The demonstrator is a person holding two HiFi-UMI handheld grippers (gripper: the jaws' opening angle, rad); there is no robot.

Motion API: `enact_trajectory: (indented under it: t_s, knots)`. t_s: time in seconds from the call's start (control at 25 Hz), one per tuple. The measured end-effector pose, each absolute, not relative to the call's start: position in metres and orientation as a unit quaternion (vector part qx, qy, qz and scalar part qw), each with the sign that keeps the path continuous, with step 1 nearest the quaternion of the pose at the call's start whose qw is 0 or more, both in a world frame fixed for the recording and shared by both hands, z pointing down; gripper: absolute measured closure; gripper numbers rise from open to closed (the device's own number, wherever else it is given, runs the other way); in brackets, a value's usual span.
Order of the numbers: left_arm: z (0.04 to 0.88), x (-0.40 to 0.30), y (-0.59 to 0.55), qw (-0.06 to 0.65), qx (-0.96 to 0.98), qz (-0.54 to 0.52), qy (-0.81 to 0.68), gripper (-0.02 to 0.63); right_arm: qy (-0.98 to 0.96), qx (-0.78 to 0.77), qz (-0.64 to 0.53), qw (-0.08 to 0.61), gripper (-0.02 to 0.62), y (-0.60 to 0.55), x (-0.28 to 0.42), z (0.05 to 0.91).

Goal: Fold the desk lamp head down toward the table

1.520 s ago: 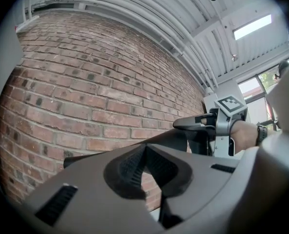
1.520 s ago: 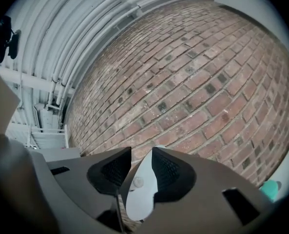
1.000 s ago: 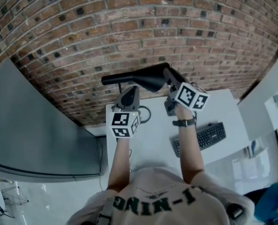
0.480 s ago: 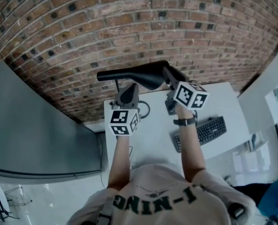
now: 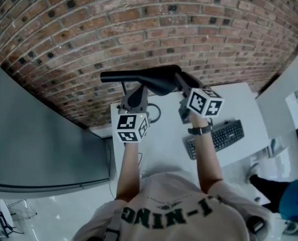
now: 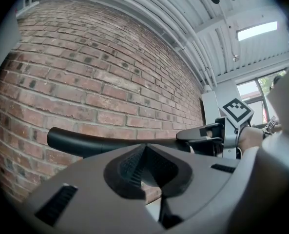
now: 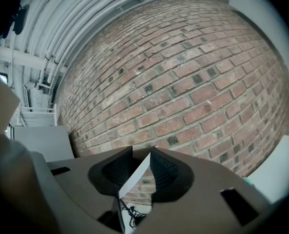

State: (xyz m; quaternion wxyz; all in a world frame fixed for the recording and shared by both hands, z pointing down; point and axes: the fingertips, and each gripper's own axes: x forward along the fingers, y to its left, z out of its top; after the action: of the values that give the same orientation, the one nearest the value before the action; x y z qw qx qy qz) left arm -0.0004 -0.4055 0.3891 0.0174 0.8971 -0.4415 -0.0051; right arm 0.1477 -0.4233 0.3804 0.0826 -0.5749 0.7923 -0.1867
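A black desk lamp stands on the white table (image 5: 164, 144) by the brick wall. Its long head (image 5: 138, 78) runs nearly level, with the free end to the left. In the left gripper view the head (image 6: 86, 143) crosses above my left gripper (image 6: 144, 152). The left gripper (image 5: 137, 94) is shut low on the lamp's thin dark stem (image 6: 161, 216). My right gripper (image 5: 181, 82) sits at the head's right end (image 6: 202, 138). Its jaws are opening. A thin pale edge of the lamp (image 7: 134, 177) slants between them, with gaps on both sides of the right gripper (image 7: 142, 152).
A black keyboard (image 5: 216, 139) lies on the table to the right of my right arm. A dark cable loop (image 5: 153, 113) lies behind the left gripper. A large grey panel (image 5: 38, 144) stands to the left and a white unit (image 5: 284, 109) to the right.
The lamp head now lies flatter, with its free end farther left. The right gripper has sunk slightly at the head's right end. The left gripper has kept its place.
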Motion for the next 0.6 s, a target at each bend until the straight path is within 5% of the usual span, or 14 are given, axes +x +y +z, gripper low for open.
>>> enact_trajectory:
  t_s: [0.6]
  knots:
    - [0.421,-0.004,-0.41,0.038,0.891,0.015,-0.453,0.609,0.788,-0.557,-0.254,0.065,0.48,-0.426,0.144,0.448]
